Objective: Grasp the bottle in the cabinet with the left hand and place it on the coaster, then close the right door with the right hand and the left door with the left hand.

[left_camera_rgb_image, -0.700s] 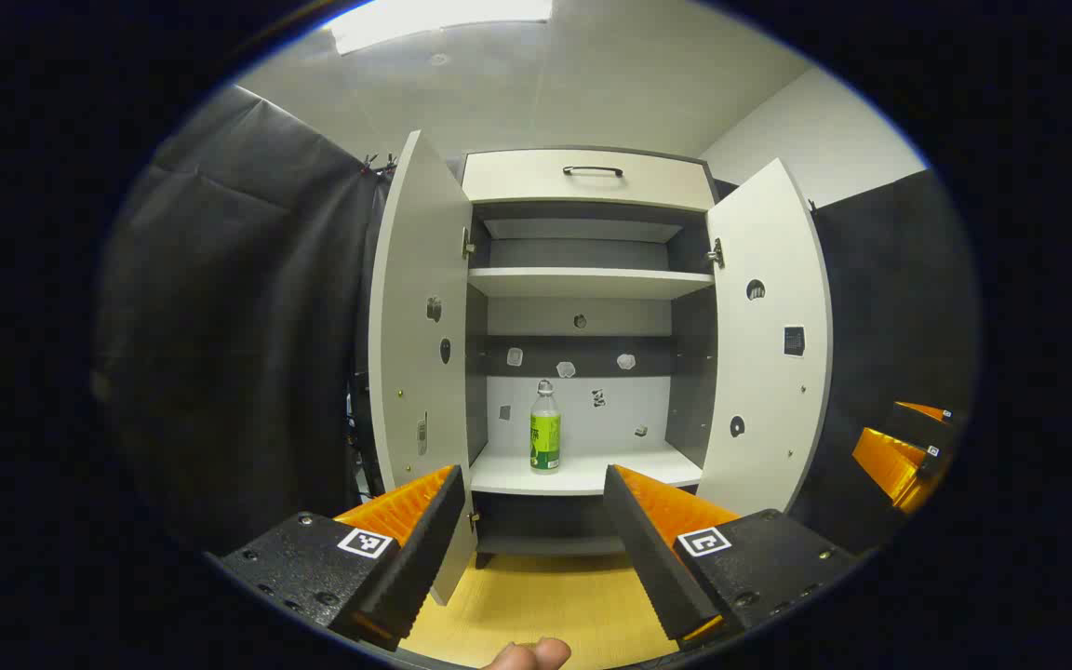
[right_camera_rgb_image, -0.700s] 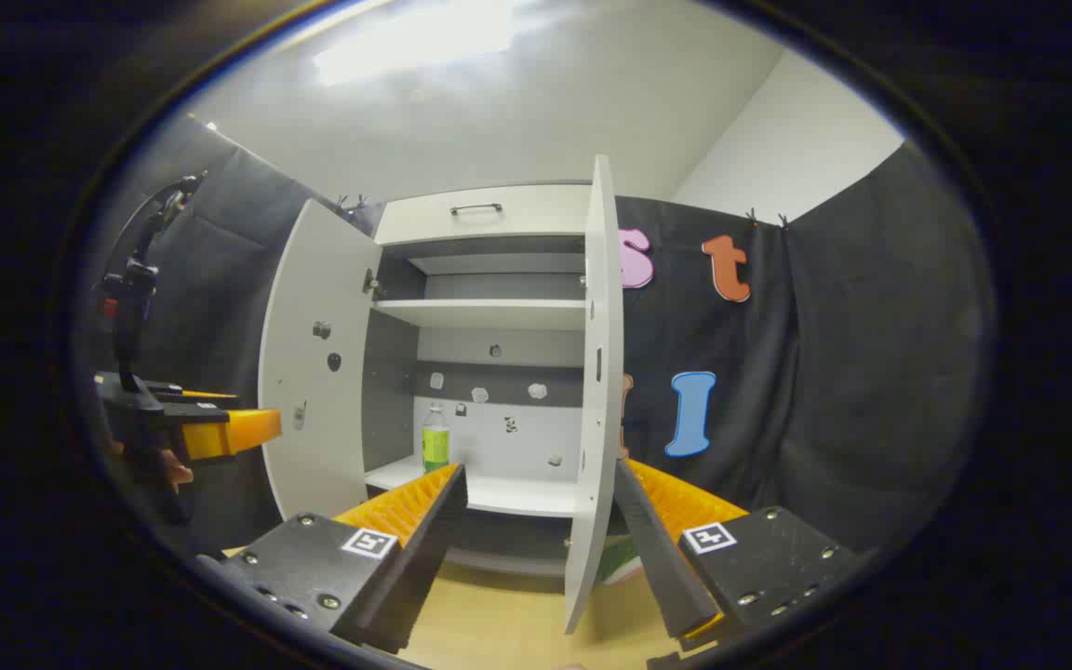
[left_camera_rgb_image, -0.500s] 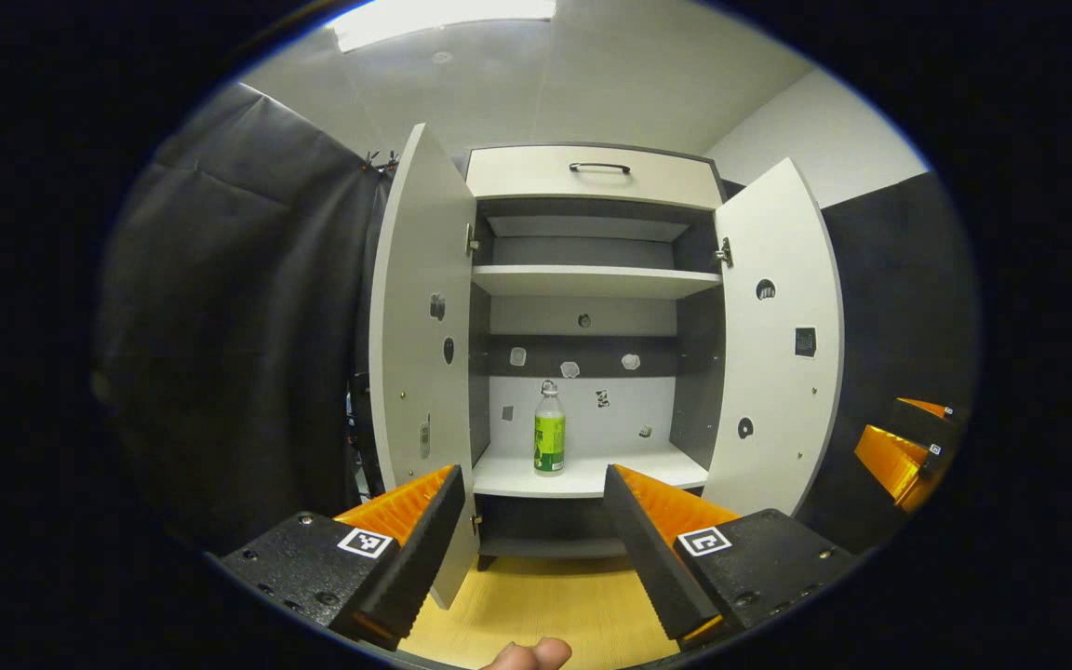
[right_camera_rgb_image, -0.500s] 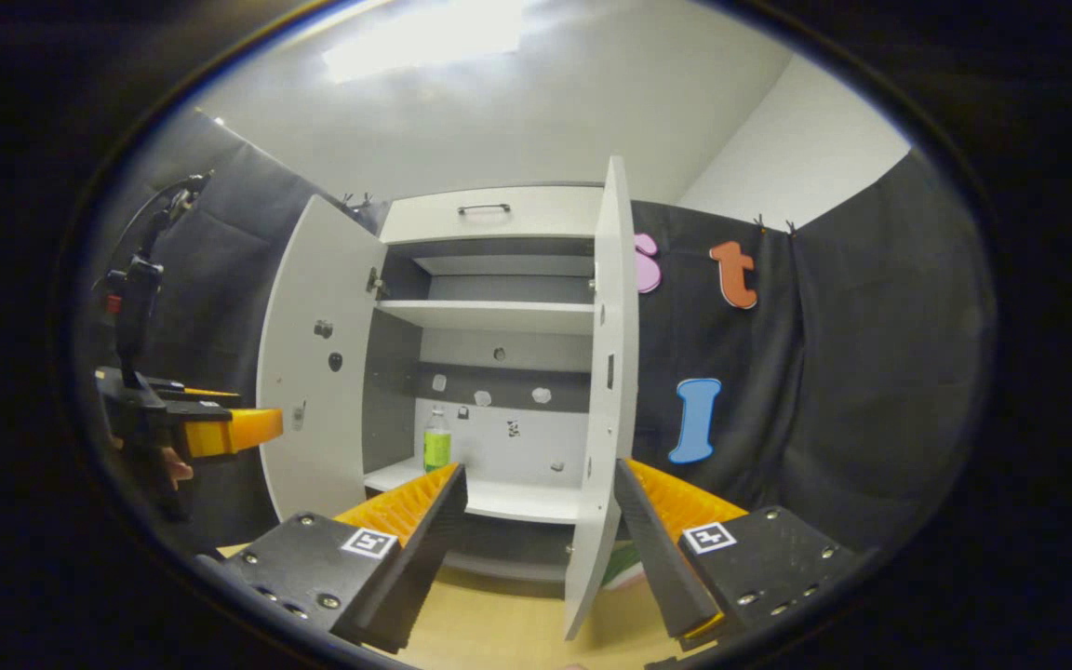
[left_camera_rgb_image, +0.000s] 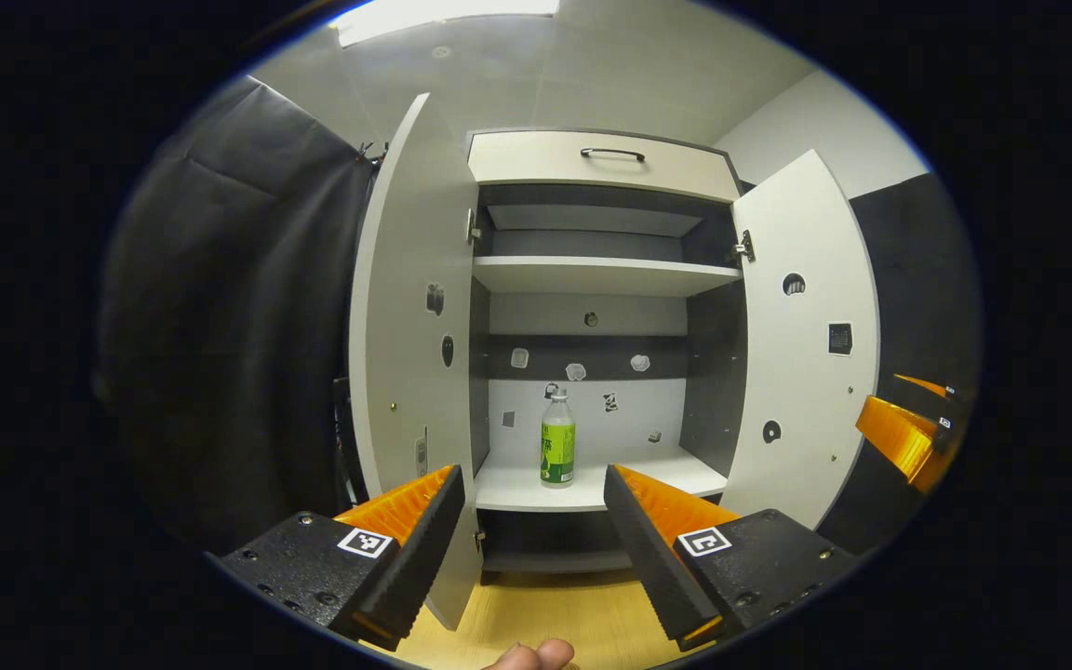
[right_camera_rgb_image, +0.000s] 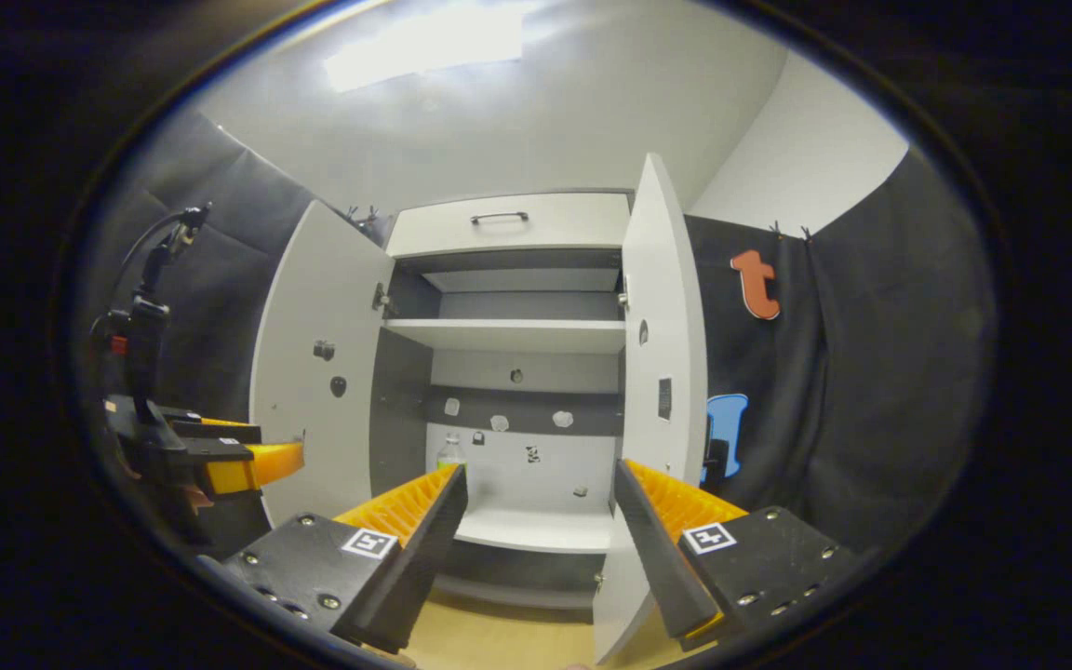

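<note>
A clear bottle (left_camera_rgb_image: 557,450) with a green label stands upright on the lower shelf (left_camera_rgb_image: 592,484) of a white cabinet whose two doors are swung wide. My left gripper (left_camera_rgb_image: 530,549) is open in front of the cabinet, short of the shelf, with the bottle showing in the gap between its fingers. From the right gripper view just the bottle's top (right_camera_rgb_image: 449,450) peeks over a finger. My right gripper (right_camera_rgb_image: 541,549) is open too, facing the cabinet's right half, near the right door (right_camera_rgb_image: 664,372). The left door (left_camera_rgb_image: 406,307) stands open at the left.
An upper shelf (left_camera_rgb_image: 601,273) and a closed top drawer with a dark handle (left_camera_rgb_image: 612,152) are above. Wooden floor (left_camera_rgb_image: 555,614) lies under the cabinet front. Black cloth walls flank both sides. The other gripper (right_camera_rgb_image: 229,456) and a hand show at the left of the right gripper view.
Both grippers have come closer to the cabinet, which looms larger. The right gripper view has swung so the right door's inner face shows instead of its edge.
</note>
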